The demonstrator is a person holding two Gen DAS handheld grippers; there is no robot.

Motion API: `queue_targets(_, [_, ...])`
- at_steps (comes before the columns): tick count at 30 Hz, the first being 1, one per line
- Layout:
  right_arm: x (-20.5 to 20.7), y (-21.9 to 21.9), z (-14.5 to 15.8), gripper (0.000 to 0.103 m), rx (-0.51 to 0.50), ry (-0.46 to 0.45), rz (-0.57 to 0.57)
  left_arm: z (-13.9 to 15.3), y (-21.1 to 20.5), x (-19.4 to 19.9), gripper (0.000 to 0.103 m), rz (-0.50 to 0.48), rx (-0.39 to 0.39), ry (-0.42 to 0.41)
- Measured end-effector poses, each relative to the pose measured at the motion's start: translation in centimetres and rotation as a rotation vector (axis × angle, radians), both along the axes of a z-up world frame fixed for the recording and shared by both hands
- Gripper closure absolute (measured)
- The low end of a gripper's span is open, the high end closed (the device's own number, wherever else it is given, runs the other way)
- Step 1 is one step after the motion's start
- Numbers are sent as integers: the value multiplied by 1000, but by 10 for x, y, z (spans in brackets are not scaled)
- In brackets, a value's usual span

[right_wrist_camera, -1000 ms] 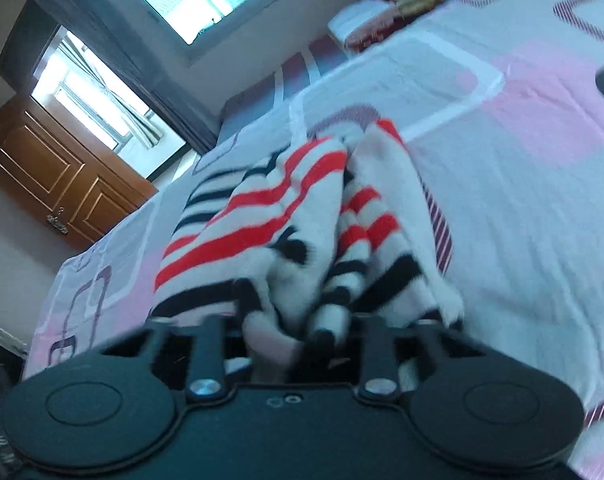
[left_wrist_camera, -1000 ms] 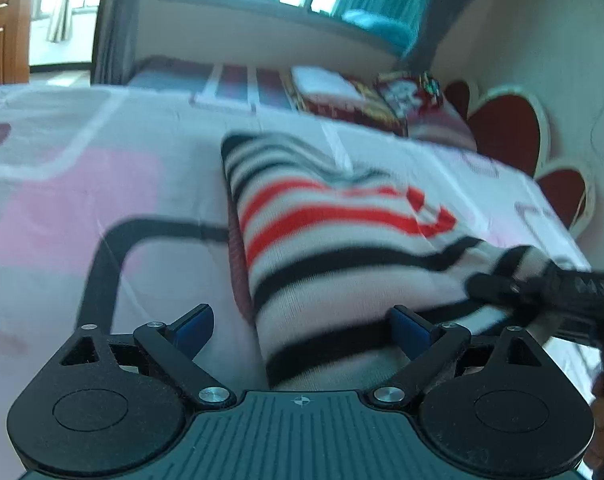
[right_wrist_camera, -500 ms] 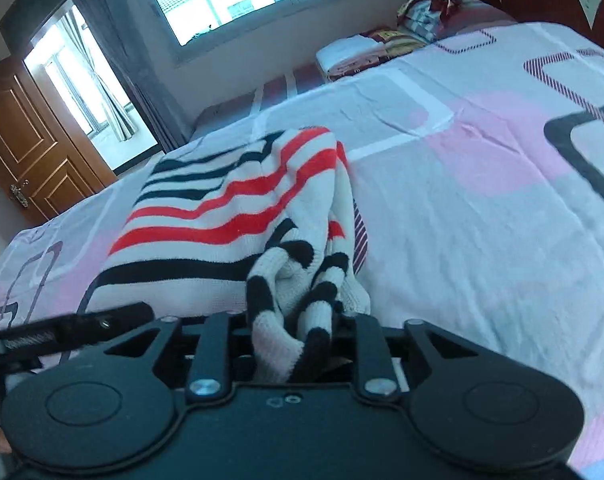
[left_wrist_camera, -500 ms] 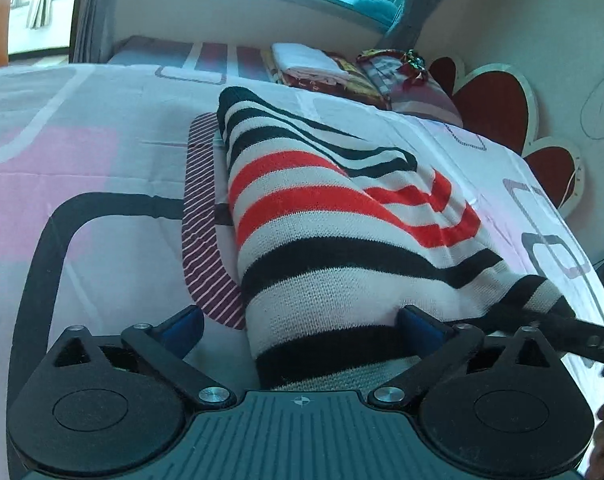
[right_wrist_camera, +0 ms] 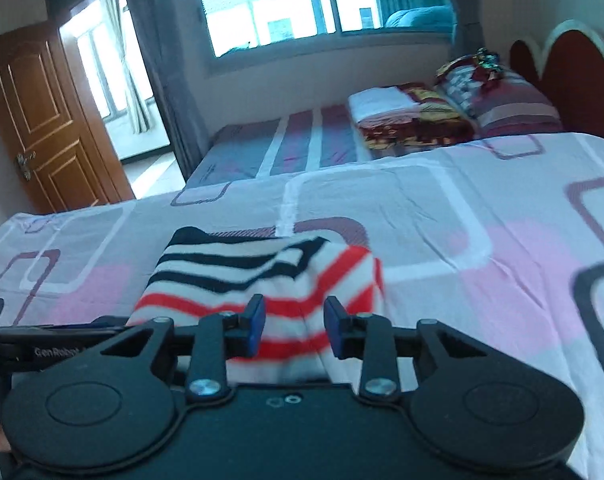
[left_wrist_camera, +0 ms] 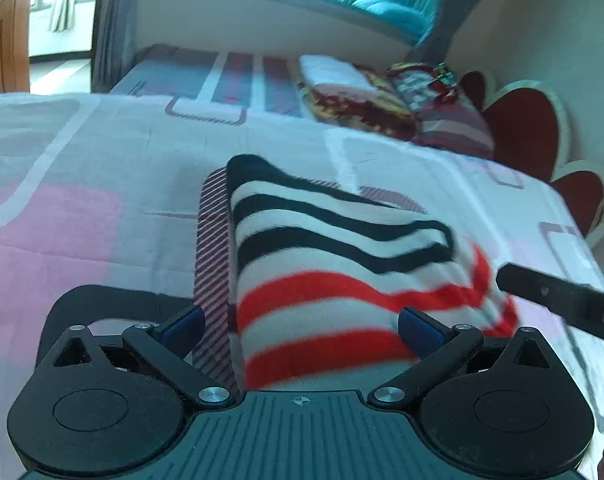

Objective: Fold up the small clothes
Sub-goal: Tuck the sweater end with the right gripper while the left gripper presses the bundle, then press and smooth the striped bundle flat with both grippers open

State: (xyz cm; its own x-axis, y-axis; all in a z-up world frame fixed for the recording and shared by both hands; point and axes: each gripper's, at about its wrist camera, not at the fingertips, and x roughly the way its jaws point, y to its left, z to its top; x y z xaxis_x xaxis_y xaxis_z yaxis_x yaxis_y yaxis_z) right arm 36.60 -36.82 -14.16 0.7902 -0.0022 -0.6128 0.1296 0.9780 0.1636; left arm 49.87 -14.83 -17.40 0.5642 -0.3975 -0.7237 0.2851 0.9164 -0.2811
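Lying folded on the bedsheet (right_wrist_camera: 441, 216): one striped sweater (left_wrist_camera: 341, 264), black, white and red bands, a compact bundle at centre of both wrist views.

Left gripper (left_wrist_camera: 300, 322): jaws at their widest, blue pads either side of the bundle's near end, nothing held; the cloth lies between and below them, and contact cannot be told.

Right gripper (right_wrist_camera: 295, 328): jaws opening, a modest gap; red-striped cloth shows between the pads, not pinched. Its black finger enters the left view at 3 o'clock.

Folded blankets (right_wrist_camera: 413, 116): at 1 o'clock in the right view, beside the red headboard (right_wrist_camera: 573, 80).

Wooden door (right_wrist_camera: 42, 120): at 10 o'clock in that view.
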Motion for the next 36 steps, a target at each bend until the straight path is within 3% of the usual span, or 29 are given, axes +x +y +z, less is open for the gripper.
queue_targets(4, [39,-3,-13,70,-43,40,10,-17,-2,18,0,31,5,43])
queue_targets(8, [60,-14,-46,70,-130,109,-28,-27,2,25,0,50,-21,72])
queue_targets(11, [51,-35,-58,70,-10,68,-69,-25,0,25,0,53,-7,67])
queue_targets(14, [46,-30,-52,68,-39,68,-61,-19,0,20,0,65,11,56])
queue_targets(26, [-21,2,-7,68,-45,-14,39,11,10,-43,0,-24,35,-14])
queue_targets(30, [-52,11,-8,68,-44,0,55,9,16,-64,0,-28,40,-34])
queue_targets(36, [-82,19,-28,74,-70,38,60,-9,21,-85,0,-65,49,9])
